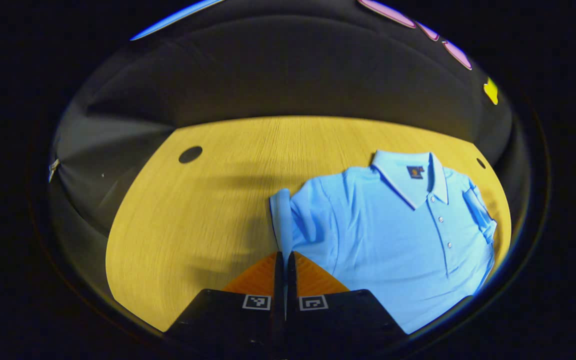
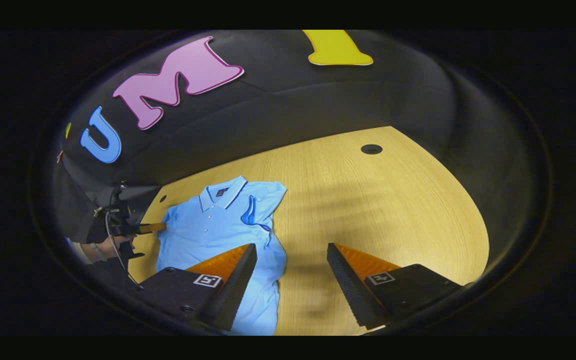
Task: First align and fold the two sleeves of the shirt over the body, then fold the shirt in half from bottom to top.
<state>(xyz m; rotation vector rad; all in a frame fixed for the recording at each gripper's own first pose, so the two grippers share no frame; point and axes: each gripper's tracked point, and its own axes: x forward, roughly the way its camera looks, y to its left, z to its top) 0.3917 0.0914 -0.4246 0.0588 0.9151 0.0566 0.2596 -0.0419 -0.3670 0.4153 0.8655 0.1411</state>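
Light blue polo shirt (image 1: 398, 235) lay face up on the wooden tabletop (image 1: 203, 210), collar (image 1: 408, 175) toward the far edge, buttons down the placket. In the left gripper view, left claw (image 1: 285, 257) was pressed together on the edge of one sleeve (image 1: 282, 215), which stood pulled out in a narrow strip from the shirt body toward the fingers. Opposite sleeve (image 1: 478, 210) lay already folded in over the chest, on the right of that view. Dark round hole (image 1: 190, 154) sat in the tabletop at far left, smaller one (image 1: 481, 163) beyond the shirt's right shoulder.

In the right gripper view, right claw (image 2: 290, 272) hung spread wide apart above the tabletop, gripping nothing; one finger (image 2: 233, 280) overlapped the shirt's lower half, the other over bare wood. Shirt (image 2: 218, 230) seen here left of centre, with the folded sleeve (image 2: 253, 215) lying across the body. Farther off at the left edge, a hand (image 2: 103, 247) held the other claw (image 2: 155, 227), its tips touching the shirt's side. Round hole (image 2: 371, 149) in the wood at far right.
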